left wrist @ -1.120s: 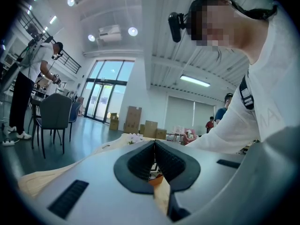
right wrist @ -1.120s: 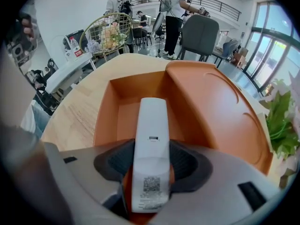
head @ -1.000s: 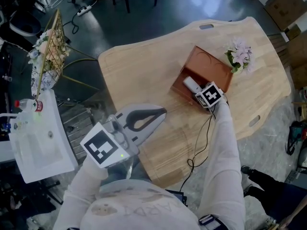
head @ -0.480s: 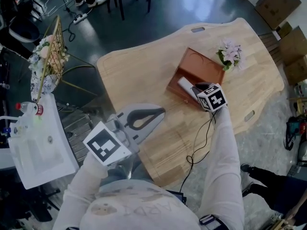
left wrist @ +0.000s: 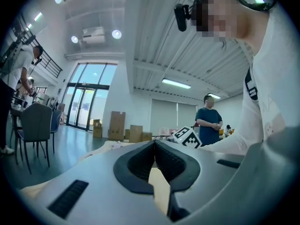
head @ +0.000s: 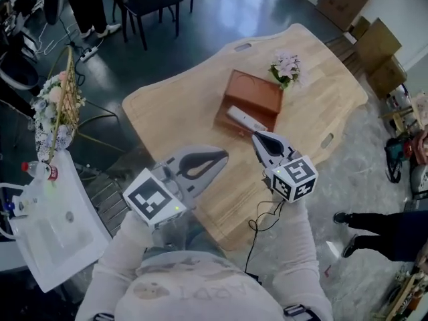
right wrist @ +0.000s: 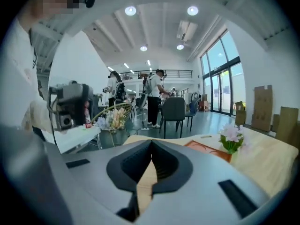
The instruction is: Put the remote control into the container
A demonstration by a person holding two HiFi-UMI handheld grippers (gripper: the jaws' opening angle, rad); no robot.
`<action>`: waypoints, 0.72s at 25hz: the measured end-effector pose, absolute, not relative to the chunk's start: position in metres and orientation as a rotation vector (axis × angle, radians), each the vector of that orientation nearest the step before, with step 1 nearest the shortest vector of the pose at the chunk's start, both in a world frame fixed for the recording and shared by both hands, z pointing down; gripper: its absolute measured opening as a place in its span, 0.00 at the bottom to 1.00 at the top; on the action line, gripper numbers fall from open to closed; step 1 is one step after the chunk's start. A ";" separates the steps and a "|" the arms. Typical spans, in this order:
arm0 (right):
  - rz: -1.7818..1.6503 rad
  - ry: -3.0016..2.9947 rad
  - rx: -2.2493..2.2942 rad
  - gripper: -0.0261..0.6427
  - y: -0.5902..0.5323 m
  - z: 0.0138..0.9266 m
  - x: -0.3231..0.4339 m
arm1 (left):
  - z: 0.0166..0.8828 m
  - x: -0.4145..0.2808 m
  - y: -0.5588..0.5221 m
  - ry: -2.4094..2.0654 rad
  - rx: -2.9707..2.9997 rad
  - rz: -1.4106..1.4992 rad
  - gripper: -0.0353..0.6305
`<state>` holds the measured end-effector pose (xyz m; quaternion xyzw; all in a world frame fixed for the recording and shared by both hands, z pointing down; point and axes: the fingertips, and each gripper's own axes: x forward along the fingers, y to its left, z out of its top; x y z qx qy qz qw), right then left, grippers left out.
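Note:
A light grey remote control (head: 245, 120) lies slantwise in the brown rectangular container (head: 249, 100) on the wooden table (head: 174, 109). My right gripper (head: 257, 138) is shut with nothing in it, held just short of the container's near edge. In the right gripper view the container (right wrist: 208, 149) shows beyond the closed jaws. My left gripper (head: 223, 156) is shut and empty too, over the table's near left edge, well away from the container. The left gripper view points up and level across the room, with the right gripper's marker cube (left wrist: 187, 137) ahead.
A small pot of pink flowers (head: 286, 67) stands just behind the container. A wire basket with flowers (head: 59, 102) and a white table (head: 47, 223) are at the left. Chairs stand beyond the table, cardboard boxes (head: 351, 5) far right. A person's legs (head: 384, 229) are at the right.
My right gripper let go of the remote in the container, drew back toward me and closed. The head view shifted, so the table sits further away. The left gripper stayed put.

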<state>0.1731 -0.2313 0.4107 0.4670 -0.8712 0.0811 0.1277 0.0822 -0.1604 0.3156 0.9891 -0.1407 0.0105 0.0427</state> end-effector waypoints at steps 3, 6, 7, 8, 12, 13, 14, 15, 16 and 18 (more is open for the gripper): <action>0.212 -2.595 1.466 0.06 -0.185 0.379 0.159 | 0.312 0.081 -0.143 -0.364 3.088 -0.001 0.07; 0.181 -2.620 1.565 0.06 -0.144 0.356 0.148 | 0.308 0.079 -0.126 -0.309 3.105 -0.019 0.07; 0.170 -2.624 1.597 0.06 -0.132 0.350 0.144 | 0.306 0.078 -0.120 -0.288 3.108 -0.024 0.07; 0.161 -2.628 1.630 0.06 -0.120 0.343 0.141 | 0.305 0.078 -0.114 -0.266 3.112 -0.028 0.07; 0.114 -2.656 1.705 0.06 -0.082 0.320 0.121 | 0.300 0.075 -0.092 -0.208 3.124 -0.039 0.07; 0.097 -2.658 1.719 0.06 -0.075 0.315 0.116 | 0.299 0.074 -0.087 -0.193 3.127 -0.043 0.07; 0.079 -2.657 1.735 0.06 -0.069 0.311 0.112 | 0.297 0.074 -0.082 -0.176 3.130 -0.046 0.07; 0.061 -2.654 1.751 0.06 -0.064 0.308 0.108 | 0.296 0.073 -0.078 -0.158 3.134 -0.050 0.07; 0.045 -2.649 1.764 0.06 -0.060 0.305 0.104 | 0.296 0.072 -0.075 -0.143 3.137 -0.052 0.07; 0.020 -2.636 1.780 0.06 -0.054 0.302 0.098 | 0.295 0.070 -0.069 -0.122 3.140 -0.049 0.07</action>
